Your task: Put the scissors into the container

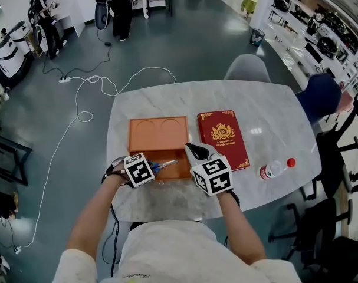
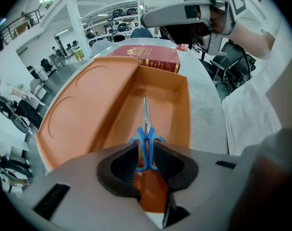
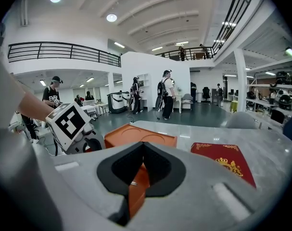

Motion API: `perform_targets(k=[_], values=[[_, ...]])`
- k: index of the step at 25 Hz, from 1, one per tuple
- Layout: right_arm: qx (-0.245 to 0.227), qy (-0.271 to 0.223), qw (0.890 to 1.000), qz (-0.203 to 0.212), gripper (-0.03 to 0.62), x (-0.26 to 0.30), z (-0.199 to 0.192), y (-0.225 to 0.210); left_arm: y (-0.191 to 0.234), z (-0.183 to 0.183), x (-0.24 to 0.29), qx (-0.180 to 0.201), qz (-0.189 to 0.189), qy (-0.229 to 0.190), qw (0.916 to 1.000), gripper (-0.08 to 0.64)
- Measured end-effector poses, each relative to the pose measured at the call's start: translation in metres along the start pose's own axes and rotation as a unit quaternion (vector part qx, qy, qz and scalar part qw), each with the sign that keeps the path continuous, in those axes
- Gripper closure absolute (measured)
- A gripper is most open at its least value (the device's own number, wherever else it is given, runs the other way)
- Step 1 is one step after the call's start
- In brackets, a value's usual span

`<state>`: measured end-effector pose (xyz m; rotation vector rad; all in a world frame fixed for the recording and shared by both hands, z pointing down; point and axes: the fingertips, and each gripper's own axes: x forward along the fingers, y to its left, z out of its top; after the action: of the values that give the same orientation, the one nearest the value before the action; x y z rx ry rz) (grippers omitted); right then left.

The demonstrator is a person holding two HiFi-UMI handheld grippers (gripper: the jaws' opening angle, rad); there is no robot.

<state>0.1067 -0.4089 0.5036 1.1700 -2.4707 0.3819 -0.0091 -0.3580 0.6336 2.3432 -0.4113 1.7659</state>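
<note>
Container on table, scissors over it, book just right, bottle right of book

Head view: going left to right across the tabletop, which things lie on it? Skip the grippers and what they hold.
Orange container with its lid open → red book → plastic bottle with a red cap, lying on its side.

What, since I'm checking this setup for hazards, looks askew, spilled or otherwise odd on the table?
The plastic bottle lies on its side on the table, right of the red book and near the table's edge. It might roll off. No spill or damage shows, and nothing else stands out.
</note>
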Motion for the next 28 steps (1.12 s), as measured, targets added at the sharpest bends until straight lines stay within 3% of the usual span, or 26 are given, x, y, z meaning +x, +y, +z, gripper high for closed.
perform_targets(k=[7,14,21,28], values=[[0.003,0.003,1.0,0.015,0.588,0.006,-0.002,0.008,0.007,0.002,-0.007,-0.019,0.02,-0.017,0.9995,0.474],[0.025,-0.003,0.999,0.03,0.589,0.004,-0.001,0.013,0.017,0.005,-0.028,-0.081,0.042,-0.065,0.9937,0.477],[0.02,-0.014,0.999,0.025,0.588,-0.002,0.013,0.024,0.032,0.013,-0.07,-0.143,0.099,-0.143,0.9743,0.5],[0.012,-0.03,0.999,0.013,0.589,-0.014,0.022,0.041,0.03,0.011,-0.107,-0.173,0.138,-0.206,0.9532,0.509]])
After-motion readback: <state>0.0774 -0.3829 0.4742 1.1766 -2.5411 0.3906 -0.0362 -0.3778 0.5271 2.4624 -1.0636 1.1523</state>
